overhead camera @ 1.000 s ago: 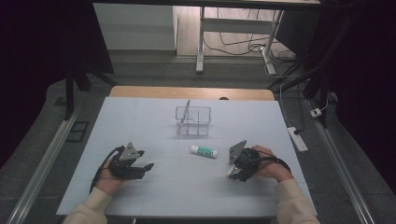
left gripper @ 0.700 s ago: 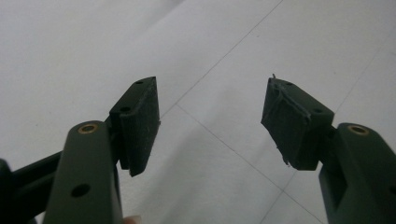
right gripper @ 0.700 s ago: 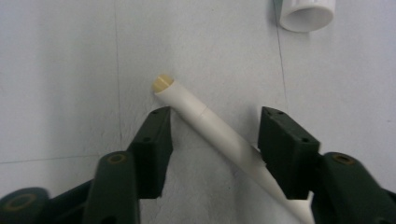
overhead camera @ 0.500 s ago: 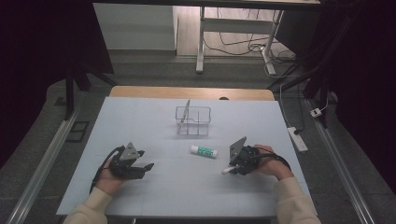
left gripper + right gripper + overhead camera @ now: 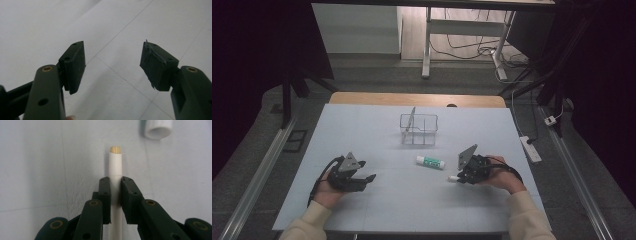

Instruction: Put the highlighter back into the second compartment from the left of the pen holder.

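In the high view, a clear wire basket stands toward the far middle of the pale table, and everything else can be placed from it. Just nearer the person than the basket, slightly to its right, lies a white glue stick with a green label, flat on its side and touching neither gripper. Farther toward the person and right of the basket sits the right gripper, held in the right hand; a slim white tube pokes out of its tip toward the left. Well to the left of the basket and equally near the person, the left gripper rests in the left hand, low over bare table and well apart from both the glue stick and the tube.

In the left gripper view, the two black pads stand spread wide with nothing between them; only the table's faint grid lines show beyond.

In the right gripper view, the right gripper's jaws have just been closing and now pinch the white tube from both sides, its body running up between the pads. The tube's far end shows a yellowish core, perhaps lip balm or glue, though the picture is too soft to be sure. Beyond it, at the upper right, lies a white open-ended cap, apart from the tube.
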